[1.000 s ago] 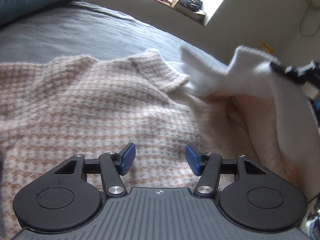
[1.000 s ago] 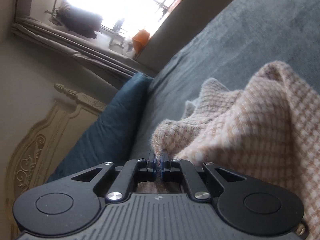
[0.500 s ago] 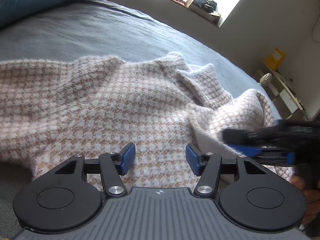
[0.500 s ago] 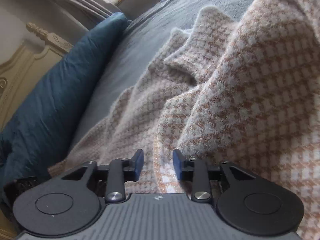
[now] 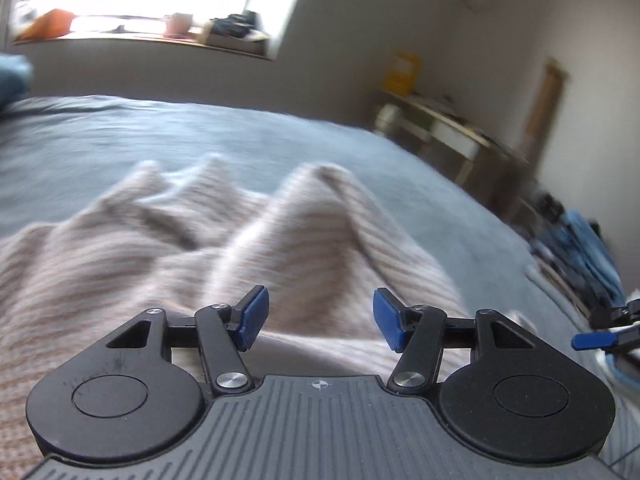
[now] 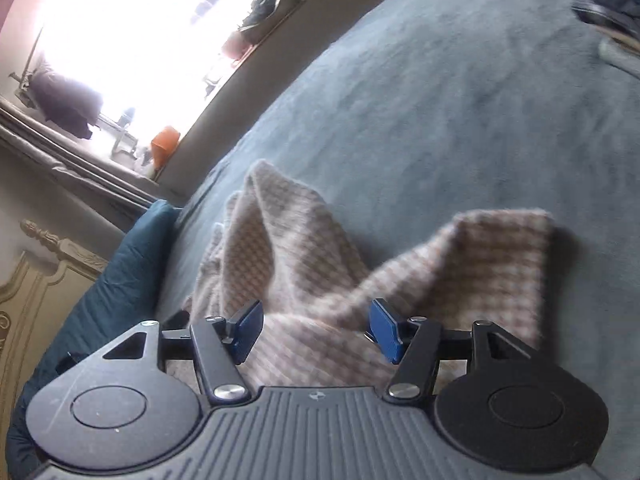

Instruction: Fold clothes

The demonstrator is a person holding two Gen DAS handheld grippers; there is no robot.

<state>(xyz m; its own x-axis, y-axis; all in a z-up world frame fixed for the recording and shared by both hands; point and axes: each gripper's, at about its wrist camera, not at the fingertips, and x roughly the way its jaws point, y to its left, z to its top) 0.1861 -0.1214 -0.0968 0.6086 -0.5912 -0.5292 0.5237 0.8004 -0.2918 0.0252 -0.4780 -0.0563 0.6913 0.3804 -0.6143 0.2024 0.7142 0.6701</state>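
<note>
Two grippers are seen from their own wrist cameras, each held above a checked pink-and-white sweater that lies rumpled on a grey-blue bed cover. The right gripper is shown with its blue pads apart and its jaws opening; nothing is pressed between them, and the knit is seen below the gap. From it, the sweater is spread toward twelve o'clock, with one peaked fold at eleven o'clock and a flat cuffed end at two o'clock. A dark blue pillow is seen at nine o'clock, against a carved cream headboard, and a bright window at eleven o'clock.

The left gripper is likewise held apart, with nothing clamped. The sweater, blurred here, is bunched into ridges from nine to one o'clock ahead of it. The right gripper's blue tip is caught at three o'clock.
</note>
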